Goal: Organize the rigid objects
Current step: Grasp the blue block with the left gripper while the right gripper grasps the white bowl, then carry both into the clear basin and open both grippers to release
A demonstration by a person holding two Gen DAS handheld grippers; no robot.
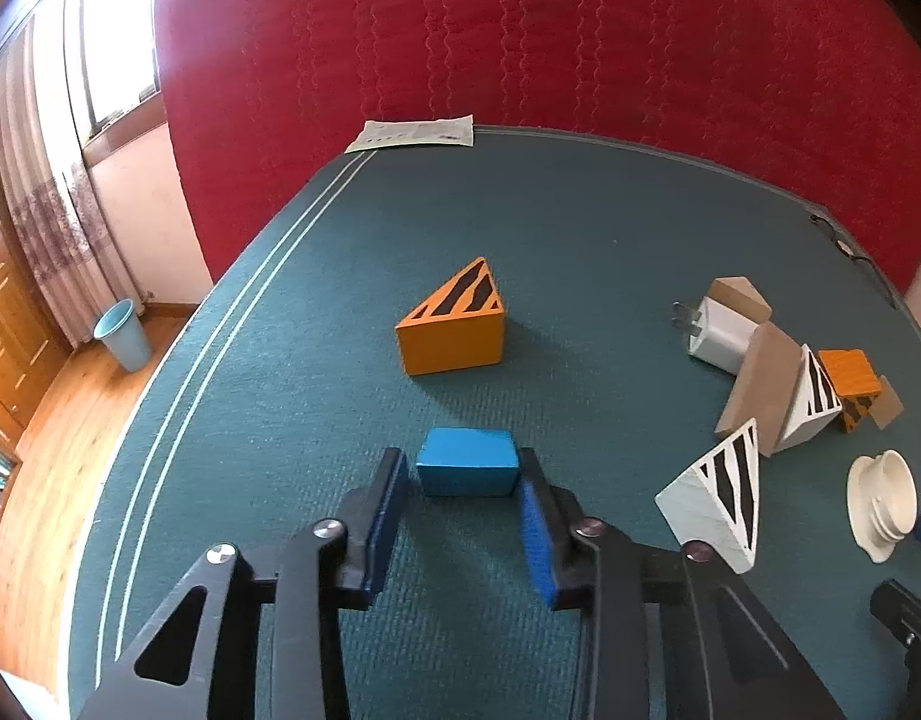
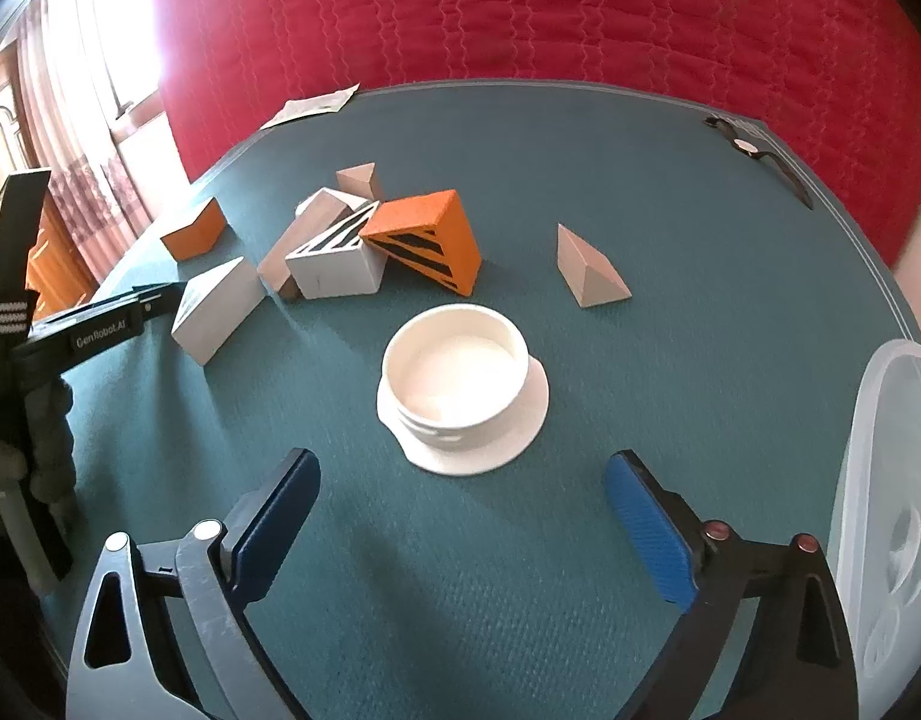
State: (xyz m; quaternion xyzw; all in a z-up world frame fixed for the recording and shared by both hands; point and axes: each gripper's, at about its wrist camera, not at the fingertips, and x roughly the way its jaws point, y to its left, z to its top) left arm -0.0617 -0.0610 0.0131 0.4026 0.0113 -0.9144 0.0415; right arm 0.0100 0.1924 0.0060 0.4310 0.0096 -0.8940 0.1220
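Observation:
A small blue block (image 1: 467, 461) lies on the teal table (image 1: 580, 228) between the tips of my left gripper (image 1: 465, 471). The pads stand beside it with a small gap, so the gripper is open. An orange striped wedge (image 1: 454, 321) sits just beyond. My right gripper (image 2: 460, 480) is open wide and empty, just short of a white round cup on its flange (image 2: 460, 384). A pile of wedges lies behind the cup: an orange striped one (image 2: 427, 237), a white striped one (image 2: 334, 261), a plain white one (image 2: 217, 309).
A tan wedge (image 2: 589, 270) stands alone to the right. A clear plastic lid (image 2: 892, 510) lies at the right edge. A white charger plug (image 1: 715, 330) lies by the pile. A paper sheet (image 1: 412, 133) and a black strap (image 2: 754, 150) lie at the far edge.

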